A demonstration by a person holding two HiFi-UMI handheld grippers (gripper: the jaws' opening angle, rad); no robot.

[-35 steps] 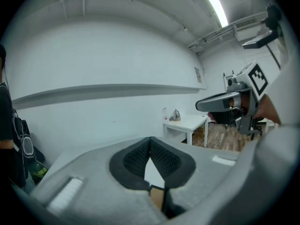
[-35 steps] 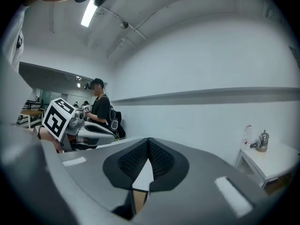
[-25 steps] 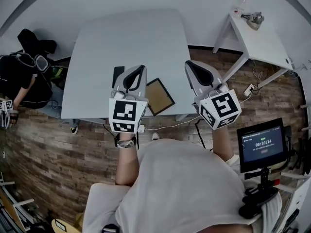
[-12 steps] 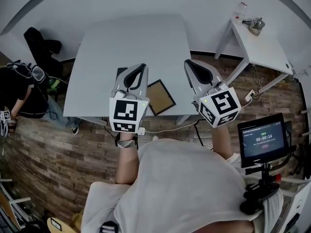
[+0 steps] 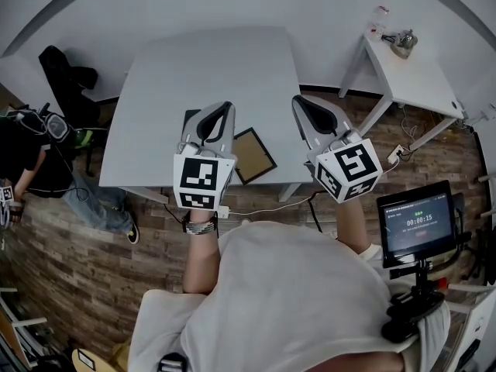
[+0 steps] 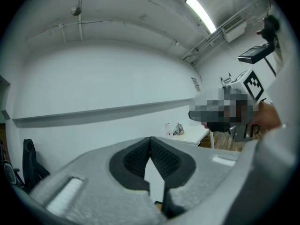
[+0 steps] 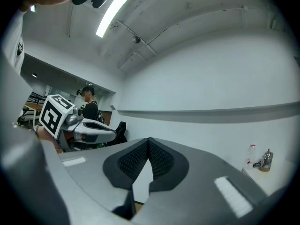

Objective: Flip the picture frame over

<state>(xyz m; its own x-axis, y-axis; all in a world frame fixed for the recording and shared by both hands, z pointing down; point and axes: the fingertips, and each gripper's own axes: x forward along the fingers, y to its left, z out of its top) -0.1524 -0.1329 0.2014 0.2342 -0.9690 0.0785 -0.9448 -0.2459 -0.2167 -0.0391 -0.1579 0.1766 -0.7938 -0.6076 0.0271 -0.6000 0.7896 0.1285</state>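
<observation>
Frame is lying flat at near table edge. I'm hovering left gripper and right gripper flanking it for reach, both fingers together, empty.

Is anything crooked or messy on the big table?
Only the picture frame looks crooked. It lies flat near the front edge of the table, turned at an angle to the table's sides. Nothing looks spilled or broken.
</observation>
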